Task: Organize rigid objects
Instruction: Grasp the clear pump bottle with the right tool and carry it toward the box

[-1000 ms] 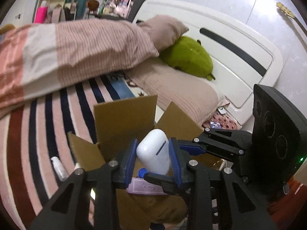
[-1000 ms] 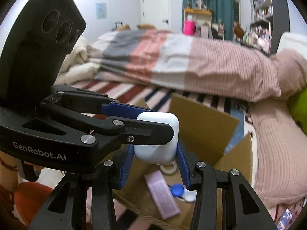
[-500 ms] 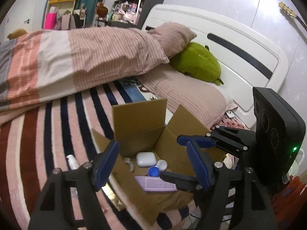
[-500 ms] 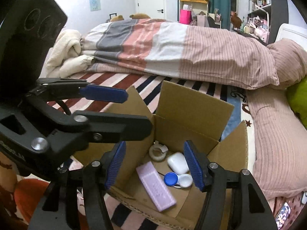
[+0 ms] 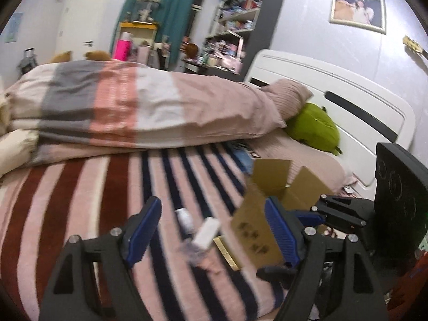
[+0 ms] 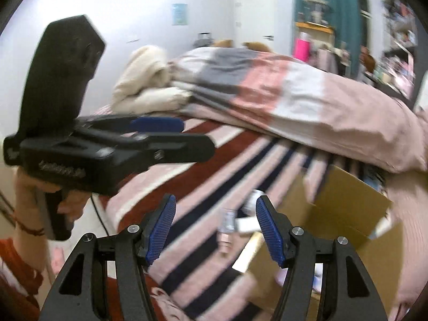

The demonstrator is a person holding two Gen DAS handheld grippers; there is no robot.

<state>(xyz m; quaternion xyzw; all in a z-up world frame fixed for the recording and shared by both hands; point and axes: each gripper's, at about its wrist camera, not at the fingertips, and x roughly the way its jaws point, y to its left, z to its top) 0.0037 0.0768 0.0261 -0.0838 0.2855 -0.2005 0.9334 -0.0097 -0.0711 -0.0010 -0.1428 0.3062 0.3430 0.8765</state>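
An open cardboard box stands on the striped bedspread at the right; it also shows in the right wrist view. Left of it lie small items: a white flat bar, a small white bottle and a blurred clear packet. In the right wrist view the bar and a clear small bottle lie by the box. My left gripper is open and empty above these items. My right gripper is open and empty too. The left gripper's body shows at the right wrist view's left.
A folded striped duvet lies across the far side of the bed. A green plush and a pillow rest by the white headboard. A cream blanket is piled at the far left. The bed's near edge runs along the bottom.
The white earbud case held a second ago was released into the box. Both grippers have since swung left, away from the box and over the loose items on the bedspread.
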